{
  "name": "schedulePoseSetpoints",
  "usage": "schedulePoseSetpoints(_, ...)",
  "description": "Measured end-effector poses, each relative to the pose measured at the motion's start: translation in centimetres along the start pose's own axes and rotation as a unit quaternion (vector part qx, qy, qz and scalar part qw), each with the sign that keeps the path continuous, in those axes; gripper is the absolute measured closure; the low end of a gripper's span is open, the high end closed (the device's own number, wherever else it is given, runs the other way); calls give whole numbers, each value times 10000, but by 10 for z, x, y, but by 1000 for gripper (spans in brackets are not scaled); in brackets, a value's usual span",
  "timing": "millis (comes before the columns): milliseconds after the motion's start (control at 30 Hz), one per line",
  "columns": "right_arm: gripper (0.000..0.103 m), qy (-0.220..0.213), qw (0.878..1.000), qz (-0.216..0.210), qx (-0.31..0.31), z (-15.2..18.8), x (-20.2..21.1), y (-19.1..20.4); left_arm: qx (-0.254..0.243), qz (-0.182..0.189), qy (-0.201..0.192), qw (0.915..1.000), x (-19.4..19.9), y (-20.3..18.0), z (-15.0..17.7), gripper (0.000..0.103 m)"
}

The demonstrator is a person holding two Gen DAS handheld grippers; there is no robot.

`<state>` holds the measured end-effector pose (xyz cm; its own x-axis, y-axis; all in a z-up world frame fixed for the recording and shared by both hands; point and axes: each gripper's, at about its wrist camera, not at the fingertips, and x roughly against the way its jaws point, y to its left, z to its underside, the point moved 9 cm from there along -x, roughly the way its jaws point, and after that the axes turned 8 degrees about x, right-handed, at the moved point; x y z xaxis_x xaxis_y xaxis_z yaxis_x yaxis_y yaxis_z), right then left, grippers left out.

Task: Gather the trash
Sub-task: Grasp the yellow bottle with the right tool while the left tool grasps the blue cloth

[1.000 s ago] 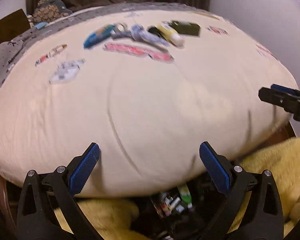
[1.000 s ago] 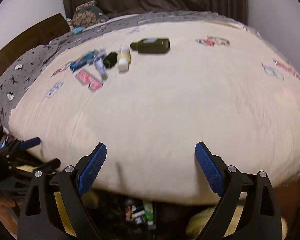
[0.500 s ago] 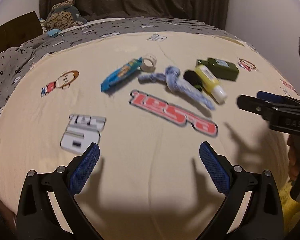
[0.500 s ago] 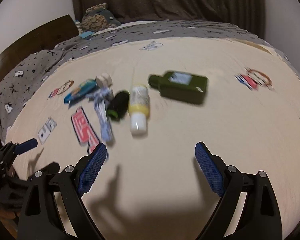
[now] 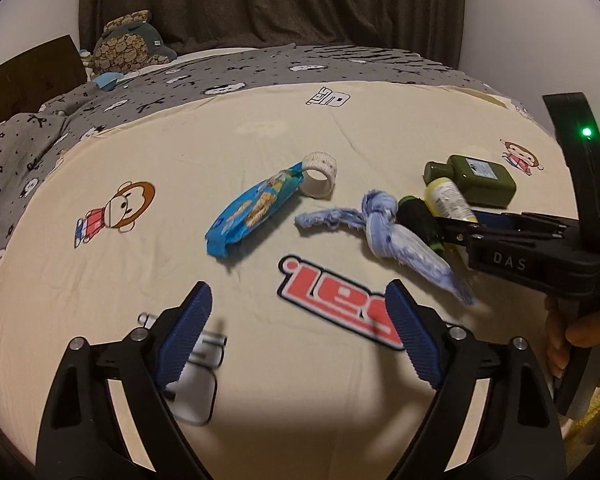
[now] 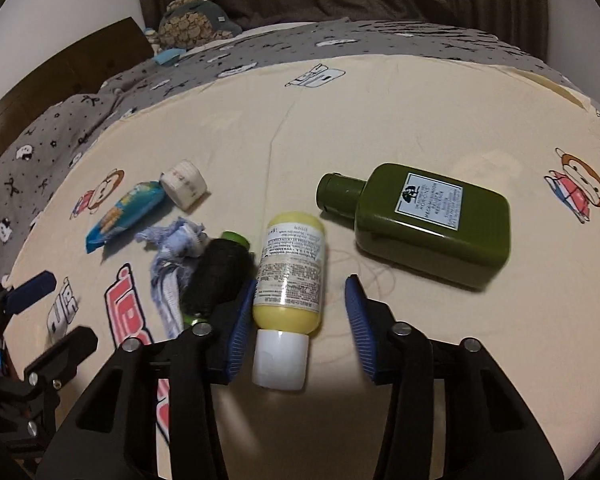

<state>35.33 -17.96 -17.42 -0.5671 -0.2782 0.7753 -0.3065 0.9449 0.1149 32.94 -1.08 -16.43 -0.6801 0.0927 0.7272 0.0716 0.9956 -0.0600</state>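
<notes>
Right gripper (image 6: 300, 320) jaws just closing, not yet clamped, around yellow bottle (image 6: 290, 268); left pad touches, right stands off, so bottle may roll aside; left gripper (image 5: 300, 336) open, empty.

Dim, warm indoor light; soft shadows pool on the bed sheet (image 5: 260, 420) toward 6 o'clock. Fisheye bends the edges, black corners vignette, slight motion blur low down.
</notes>
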Motion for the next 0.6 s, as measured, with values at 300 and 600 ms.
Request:
schedulePoseSetpoints(300,69,-94,9999,5,136,18,33,-13,-153,174,-2,9997,-24,-26,-23,30)
schedulePoseSetpoints(600,69,-182,9998,18,107,36,60,-25,-417,273,347,9982,-60,-51,-28,47)
